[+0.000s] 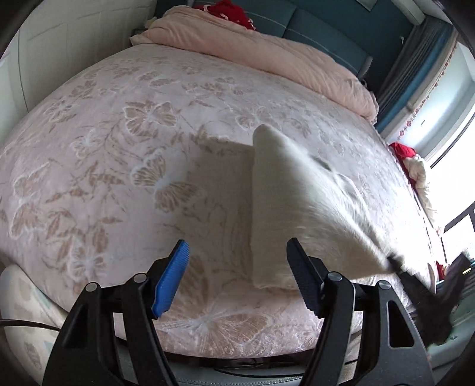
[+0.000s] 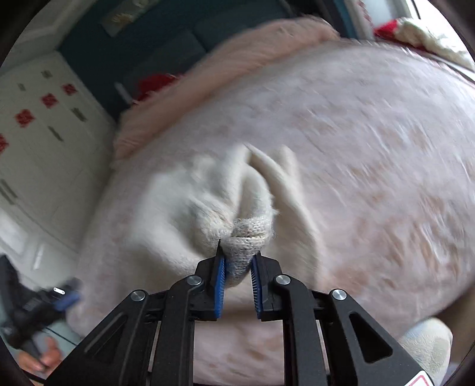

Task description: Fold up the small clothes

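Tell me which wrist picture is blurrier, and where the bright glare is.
Right wrist view: heavily motion-smeared, only the right gripper and the pinched cream knit garment stay sharp. Left wrist view: mostly crisp floral bedspread, the garment's lifted edge smeared, window blown out.

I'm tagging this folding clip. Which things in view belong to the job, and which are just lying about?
Job:
- white knit garment
- right gripper, jaws shut on the garment
- left gripper, jaws open

Lying about:
- folded pink blanket
- red cloth
- floral bedspread
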A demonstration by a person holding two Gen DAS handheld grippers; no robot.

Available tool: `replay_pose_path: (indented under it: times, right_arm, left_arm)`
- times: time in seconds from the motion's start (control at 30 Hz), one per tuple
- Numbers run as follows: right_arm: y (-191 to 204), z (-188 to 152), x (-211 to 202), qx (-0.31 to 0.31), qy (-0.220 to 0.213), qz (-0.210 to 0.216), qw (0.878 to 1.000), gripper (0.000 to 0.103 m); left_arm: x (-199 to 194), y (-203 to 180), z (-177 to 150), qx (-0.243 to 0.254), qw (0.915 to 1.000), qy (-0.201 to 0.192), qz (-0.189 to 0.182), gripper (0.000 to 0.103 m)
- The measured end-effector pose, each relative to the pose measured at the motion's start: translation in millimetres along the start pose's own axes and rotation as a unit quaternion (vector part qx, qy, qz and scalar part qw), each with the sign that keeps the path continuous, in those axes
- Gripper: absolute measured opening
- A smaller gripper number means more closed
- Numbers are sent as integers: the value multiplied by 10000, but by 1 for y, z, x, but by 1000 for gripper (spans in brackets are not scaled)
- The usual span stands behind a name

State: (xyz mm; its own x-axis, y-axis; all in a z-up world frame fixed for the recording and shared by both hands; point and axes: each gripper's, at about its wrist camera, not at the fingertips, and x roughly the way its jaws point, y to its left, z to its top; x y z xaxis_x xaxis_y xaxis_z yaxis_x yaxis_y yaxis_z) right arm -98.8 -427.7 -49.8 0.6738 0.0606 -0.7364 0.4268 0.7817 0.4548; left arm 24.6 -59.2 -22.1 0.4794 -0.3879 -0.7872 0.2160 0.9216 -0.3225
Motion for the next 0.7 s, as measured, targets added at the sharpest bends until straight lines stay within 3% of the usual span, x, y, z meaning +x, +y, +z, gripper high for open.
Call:
replay_pose_path:
  times: [0.1, 0.17, 0.3, 0.37, 0.5, 0.57, 0.63, 0.7]
  right_arm:
    - [-17, -19, 19, 153, 504, 32, 9986, 26]
    - [-11, -15, 4, 150, 303, 53, 9994, 37]
    - [16, 15, -33, -425, -330, -108, 9985, 56]
    - [25, 26, -35, -549, -418, 44, 9976, 57]
    - [34, 35, 20, -701, 284, 313, 9966, 57]
    - [31, 32, 48, -665, 575, 353, 9955, 19]
    - [31, 32, 46, -553, 414, 528, 9962, 13]
    - [27, 44, 9, -484, -230, 659, 9964, 13]
  left_arm:
    - [10, -8, -6, 59, 9997, 220, -59, 66]
    - [11, -13, -8, 162, 9995, 268, -32, 67]
    - [14, -18, -11, 299, 9991, 291, 23, 71]
    - [18, -21, -11, 279, 9991, 325, 20, 71]
    - [20, -29, -12, 317, 9989, 354, 23, 71]
    - [19, -31, -11, 359, 9988, 332, 56, 71]
    - [15, -30, -8, 383, 9988, 293, 113, 71]
    - [13, -26, -3, 370, 9989, 234, 156, 72]
